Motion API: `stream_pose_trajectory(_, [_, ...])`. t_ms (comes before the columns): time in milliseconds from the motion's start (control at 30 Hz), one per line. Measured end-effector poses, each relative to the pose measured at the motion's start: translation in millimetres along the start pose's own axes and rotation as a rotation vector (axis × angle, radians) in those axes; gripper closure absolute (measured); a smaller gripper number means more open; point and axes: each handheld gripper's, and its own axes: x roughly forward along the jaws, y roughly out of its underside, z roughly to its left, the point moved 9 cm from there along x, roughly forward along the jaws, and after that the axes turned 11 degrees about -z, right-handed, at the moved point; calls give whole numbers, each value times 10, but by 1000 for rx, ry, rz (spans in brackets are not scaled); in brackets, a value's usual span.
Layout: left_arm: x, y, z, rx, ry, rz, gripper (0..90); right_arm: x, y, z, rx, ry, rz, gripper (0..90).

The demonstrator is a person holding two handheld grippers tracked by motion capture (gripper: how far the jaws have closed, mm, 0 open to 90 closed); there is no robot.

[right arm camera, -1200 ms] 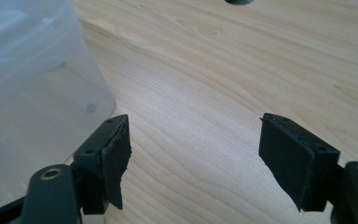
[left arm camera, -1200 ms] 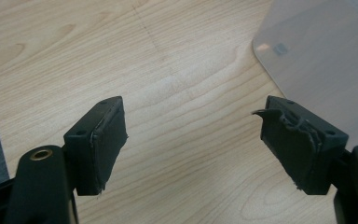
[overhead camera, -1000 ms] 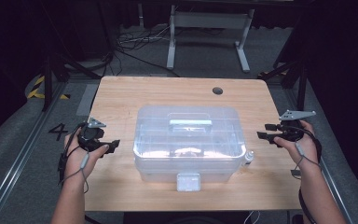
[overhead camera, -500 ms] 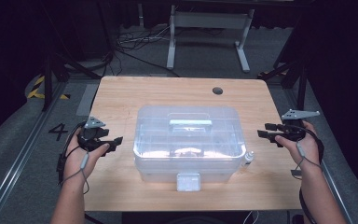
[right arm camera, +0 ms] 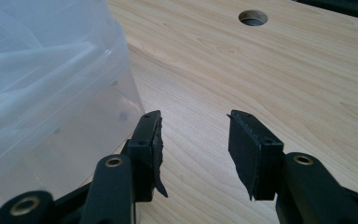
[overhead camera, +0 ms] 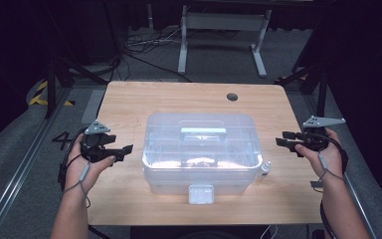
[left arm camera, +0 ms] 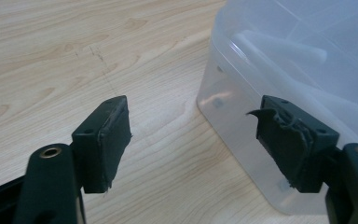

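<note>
Clear plastic storage box (overhead camera: 201,152) sits mid-surface, lid on, carry handle (overhead camera: 203,131) flat on the lid, front latch (overhead camera: 201,193) facing the person. Judging by looks: thin-walled, light, smooth and slippery, walls likely flex under a squeeze; contents too blurred to tell. Best holds are probably the lid handle or the rim under the lid at both short ends, not the bare walls. Small white bottle-like item (overhead camera: 265,168) sits just beside the box's right front corner – easy to knock. Left hand-held gripper (overhead camera: 123,150) is open, nothing between the jaws, near the box's left end. Right hand-held gripper (overhead camera: 281,139) jaws have just been closing but are apart and empty, near the right end. Wooden surface (overhead camera: 129,107) has bare room on both sides and behind; cable hole (overhead camera: 232,96) at the back, front edge near the box
</note>
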Motion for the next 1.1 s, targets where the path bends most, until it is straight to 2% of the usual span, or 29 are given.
stream_pose_trajectory(33, [-16, -7, -17, 2, 4, 3, 362, -4, -5, 7, -4, -2, -1, 554])
stream_pose_trajectory(133, [-39, -24, -28, 26, 9, 10, 413, -17, -16, 30, -7, -5, -2, 555])
stream_pose_trajectory(167, [-46, -58, -35, 45, 16, -12, 411, -16, -24, 35, -12, -8, -9, 555])
stream_pose_trajectory(233, [-47, -73, -42, 47, 17, -25, 412, -24, -26, 43, -10, -10, -8, 556])
stream_pose_trajectory(333, [-51, -104, -77, 57, 43, -48, 422, -46, -45, 68, -15, -11, -12, 559])
stream_pose_trajectory(433, [-56, -112, -115, 57, 70, -51, 449, -72, -91, 112, -19, -27, -32, 560])
stream_pose_trajectory(567, [-86, -130, -139, 63, 73, -50, 456, -109, -169, 187, 3, -81, -64, 561])
stream_pose_trajectory(600, [-98, -143, -139, 71, 76, -54, 456, -109, -169, 187, 3, -81, -64, 561])
stream_pose_trajectory(700, [-158, -209, -227, 56, 113, -75, 467, -124, -202, 227, 4, -99, -75, 559])
stream_pose_trajectory(833, [-224, -321, -419, 75, 164, -88, 482, -122, -213, 233, 2, -98, -77, 556])
stream_pose_trajectory(967, [-264, -438, -583, 120, 220, -108, 496, -116, -198, 233, 4, -94, -66, 555])
stream_pose_trajectory(1033, [-247, -512, -650, 166, 235, -112, 485, -116, -201, 238, 5, -94, -69, 552])
stream_pose_trajectory(1100, [-218, -556, -685, 188, 243, -112, 479, -123, -202, 239, 4, -92, -69, 551])
